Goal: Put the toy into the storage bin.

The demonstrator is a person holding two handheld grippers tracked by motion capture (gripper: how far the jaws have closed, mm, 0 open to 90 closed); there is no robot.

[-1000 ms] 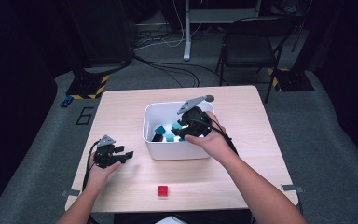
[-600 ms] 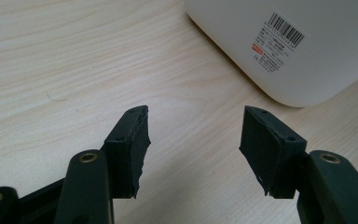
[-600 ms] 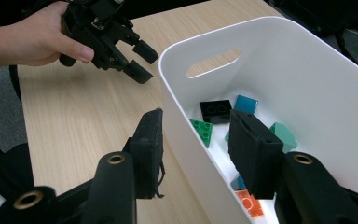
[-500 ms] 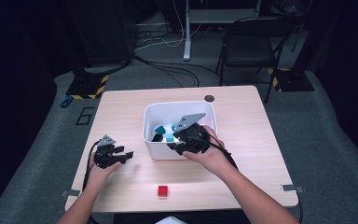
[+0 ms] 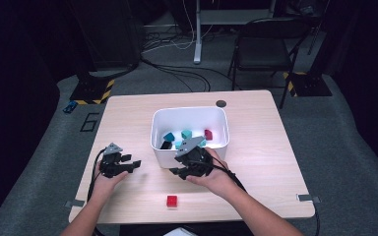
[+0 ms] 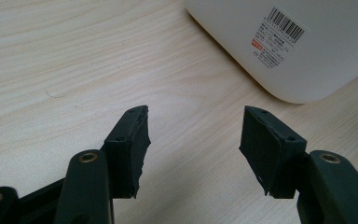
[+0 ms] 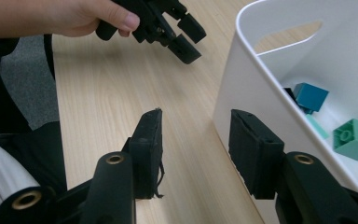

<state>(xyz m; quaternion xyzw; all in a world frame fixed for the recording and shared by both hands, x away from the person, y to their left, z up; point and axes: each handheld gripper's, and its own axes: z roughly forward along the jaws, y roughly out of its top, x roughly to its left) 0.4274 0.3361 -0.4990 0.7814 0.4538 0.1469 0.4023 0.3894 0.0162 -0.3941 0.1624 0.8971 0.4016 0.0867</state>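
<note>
One red block (image 5: 172,200) on table; one white bin (image 5: 160,147).

A bin (image 5: 189,129) is set at the middle of the table (image 5: 256,147), with blocks (image 5: 186,134) lying inside it. A single block (image 5: 172,200) is placed near the table's front edge, before the bin.

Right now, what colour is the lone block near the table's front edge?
Red; the high view shows it best.
</note>
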